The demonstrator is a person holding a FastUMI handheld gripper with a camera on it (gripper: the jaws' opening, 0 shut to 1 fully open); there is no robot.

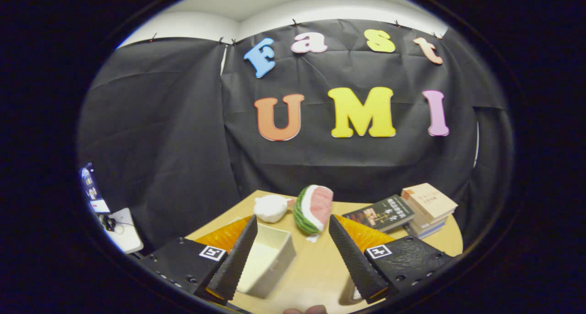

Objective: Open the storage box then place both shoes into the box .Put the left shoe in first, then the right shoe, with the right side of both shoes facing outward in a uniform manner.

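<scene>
Tongs [293,254] spread wide and holding nothing, above the pale wooden surface [316,268], the box just below them.

I see the open-topped cream rectangular storage box [267,259] lying between my fingers, nearer the left one; it looks lidless already. I judge it thin-walled, light and rigid, likely to skid if nudged, so I'd pinch a side wall near a corner. No shoes are visible to me from here. Beyond the fingers sit a plush watermelon slice [313,208], a white soft toy [271,208] and a stack of books [412,211].
</scene>
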